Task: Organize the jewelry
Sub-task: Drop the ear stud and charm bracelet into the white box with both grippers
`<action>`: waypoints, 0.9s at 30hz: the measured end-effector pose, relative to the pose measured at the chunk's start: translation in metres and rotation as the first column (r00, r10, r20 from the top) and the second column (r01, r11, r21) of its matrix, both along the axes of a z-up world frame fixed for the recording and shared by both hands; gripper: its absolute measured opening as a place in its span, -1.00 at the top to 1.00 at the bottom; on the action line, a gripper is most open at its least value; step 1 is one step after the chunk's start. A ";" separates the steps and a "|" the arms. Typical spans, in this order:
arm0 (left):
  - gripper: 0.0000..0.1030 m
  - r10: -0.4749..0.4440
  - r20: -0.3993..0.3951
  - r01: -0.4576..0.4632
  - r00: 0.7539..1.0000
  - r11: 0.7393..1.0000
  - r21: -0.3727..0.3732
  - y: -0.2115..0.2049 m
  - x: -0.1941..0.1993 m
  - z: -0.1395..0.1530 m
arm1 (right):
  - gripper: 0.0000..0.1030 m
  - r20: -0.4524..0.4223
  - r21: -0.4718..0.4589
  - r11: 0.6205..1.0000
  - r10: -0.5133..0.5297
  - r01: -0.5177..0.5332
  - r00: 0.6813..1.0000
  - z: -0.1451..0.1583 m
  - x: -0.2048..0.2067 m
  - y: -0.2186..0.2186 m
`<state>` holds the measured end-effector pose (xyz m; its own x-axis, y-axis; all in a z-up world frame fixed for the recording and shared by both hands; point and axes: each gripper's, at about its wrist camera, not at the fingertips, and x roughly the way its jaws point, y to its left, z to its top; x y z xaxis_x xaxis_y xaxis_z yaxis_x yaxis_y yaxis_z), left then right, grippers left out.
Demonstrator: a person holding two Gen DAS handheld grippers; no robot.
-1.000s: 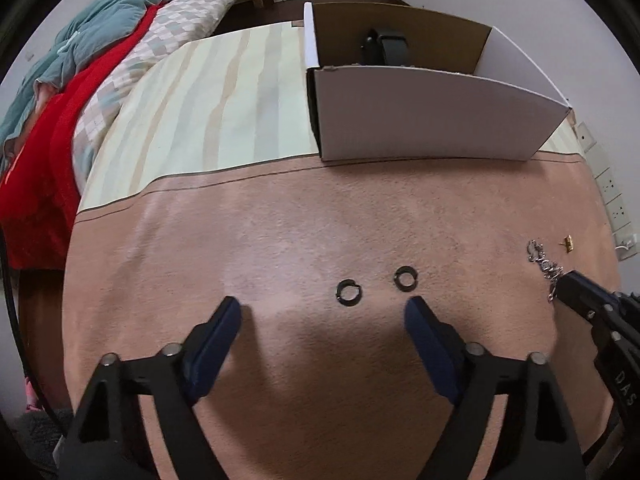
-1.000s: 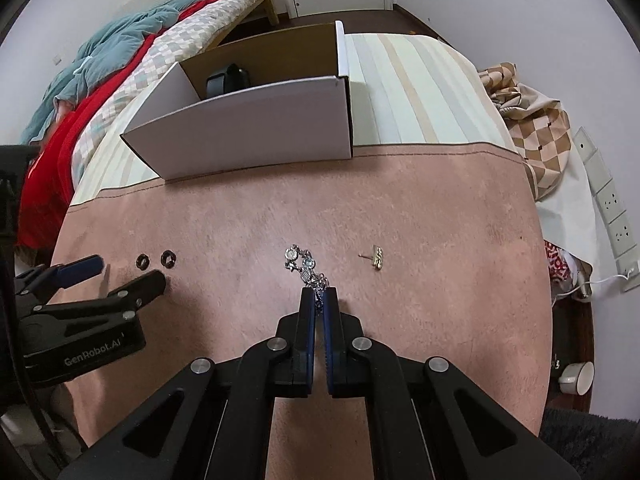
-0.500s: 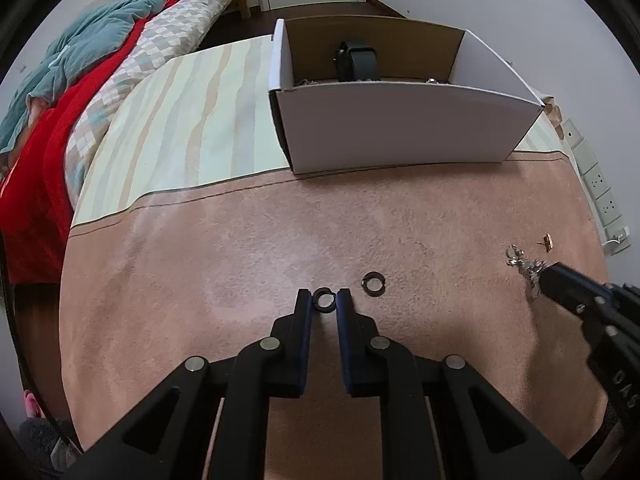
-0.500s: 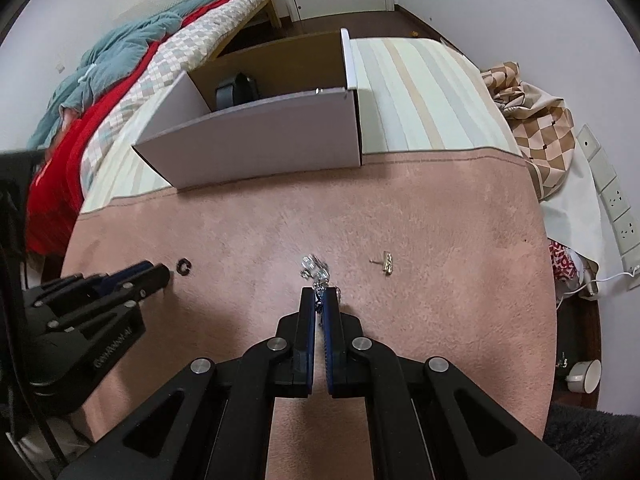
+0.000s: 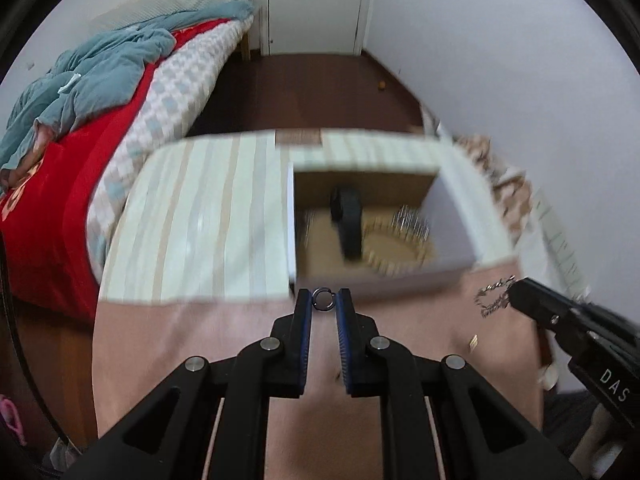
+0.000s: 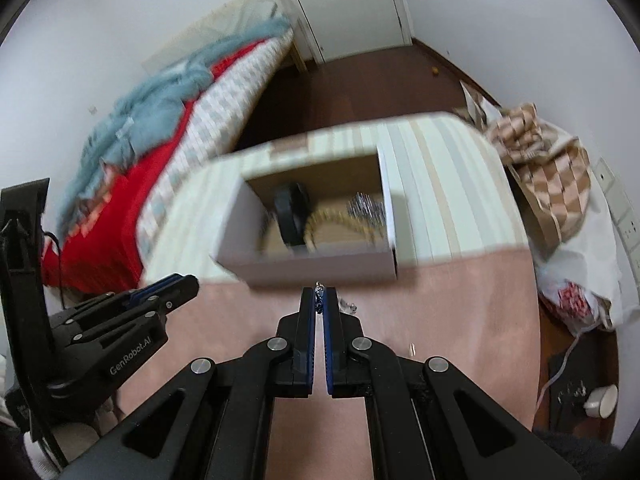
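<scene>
My left gripper is shut on a small dark ring, held in the air just before the near wall of the white cardboard box. My right gripper is shut on a silver chain bracelet, also lifted; the chain dangles from its tips in the left wrist view. The box holds a black watch, a gold chain and a silvery piece. A small gold earring lies on the pink mat.
The box stands on a striped cloth beyond the mat. A bed with red and teal bedding lies to the left. A checked cloth heap and wall sockets are on the right. The second ring is out of view.
Both grippers have risen off the mat and moved toward the box, the left carrying the ring, the right carrying the bracelet. One second ago the left gripper was open over the rings.
</scene>
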<state>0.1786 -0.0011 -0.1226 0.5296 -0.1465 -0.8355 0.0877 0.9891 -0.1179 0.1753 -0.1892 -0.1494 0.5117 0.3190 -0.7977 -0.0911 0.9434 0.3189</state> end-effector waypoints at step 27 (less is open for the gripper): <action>-0.02 0.021 -0.194 -0.024 0.981 1.000 -0.016 0.016 0.117 -0.035 | -0.08 -0.310 -0.022 0.995 0.085 -0.096 0.947 -0.069 0.141 0.016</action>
<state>0.2959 0.0147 -0.1571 0.3609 -0.1521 -0.9201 0.0389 0.9882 -0.1481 0.3167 -0.1732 -0.2184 0.2097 0.3207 -0.9237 -0.0791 0.9472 0.3109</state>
